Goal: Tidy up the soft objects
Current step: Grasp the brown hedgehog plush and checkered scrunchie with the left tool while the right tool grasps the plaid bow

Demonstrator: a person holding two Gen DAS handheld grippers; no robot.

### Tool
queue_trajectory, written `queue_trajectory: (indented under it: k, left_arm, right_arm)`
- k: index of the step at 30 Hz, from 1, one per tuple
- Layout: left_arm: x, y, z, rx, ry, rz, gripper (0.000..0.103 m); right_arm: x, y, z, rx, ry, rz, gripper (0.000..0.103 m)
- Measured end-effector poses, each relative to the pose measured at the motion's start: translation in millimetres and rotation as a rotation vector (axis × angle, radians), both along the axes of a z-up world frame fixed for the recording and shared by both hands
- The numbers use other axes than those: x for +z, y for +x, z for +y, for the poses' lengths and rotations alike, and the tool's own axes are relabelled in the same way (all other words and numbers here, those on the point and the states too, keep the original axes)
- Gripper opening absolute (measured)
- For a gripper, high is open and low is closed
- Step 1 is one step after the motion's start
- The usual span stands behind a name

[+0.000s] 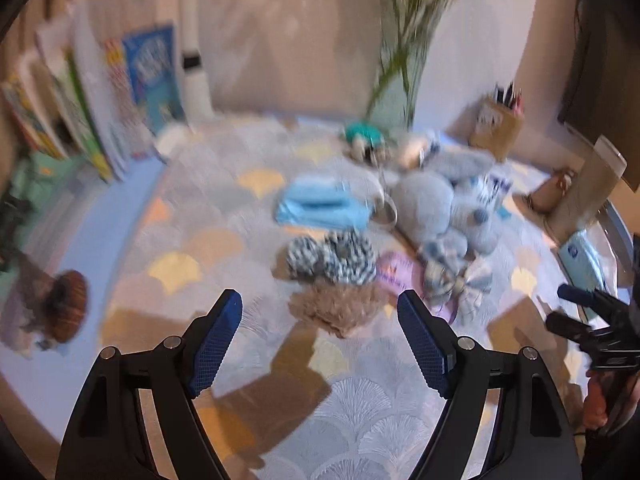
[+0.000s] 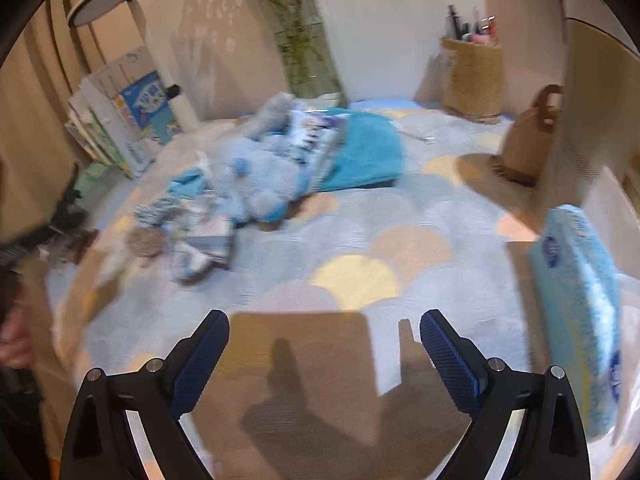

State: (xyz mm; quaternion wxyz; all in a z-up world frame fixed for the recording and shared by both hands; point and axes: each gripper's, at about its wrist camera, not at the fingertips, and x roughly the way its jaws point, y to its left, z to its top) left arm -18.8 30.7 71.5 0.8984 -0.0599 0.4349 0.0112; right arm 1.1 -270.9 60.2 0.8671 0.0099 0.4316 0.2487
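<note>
You're seeing warm indoor light, with both views smeared by motion blur and bowed by fisheye, dark at the corners. Hard gripper shadows fall on the tablecloth (image 2: 352, 280) ahead; only the fingers (image 1: 220, 340) look sharp.

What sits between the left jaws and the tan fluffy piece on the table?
Nothing visible. The left gripper is open, and only bare tablecloth shows between its jaws and the tan fluffy piece, which lies just ahead, bordering the black-and-white knit piece.
</note>
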Motion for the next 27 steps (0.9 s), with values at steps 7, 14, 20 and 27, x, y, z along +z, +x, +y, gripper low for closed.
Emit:
queue_trajectory:
  k: [7, 14, 20, 27]
  left_arm:
    - [-31, 37, 23, 0.018, -0.231, 0.061, 0.079]
    - [-48, 43, 10, -0.007, -0.215, 0.096, 0.076]
    - [-50, 38, 2, -0.035, -0.171, 0.101, 0.047]
    - [-24, 2, 2, -0.062, -0.137, -0.007, 0.044]
  right_arm:
    - [14, 14, 59, 0.11, 0.085, 0.089, 0.096]
    - [9, 22, 134, 0.117, -0.132, -0.049, 0.094]
    - [-8, 24, 151, 0.077, -0.24, -0.116, 0.056]
    - [7, 9, 118, -0.017, -0.156, -0.177, 0.025]
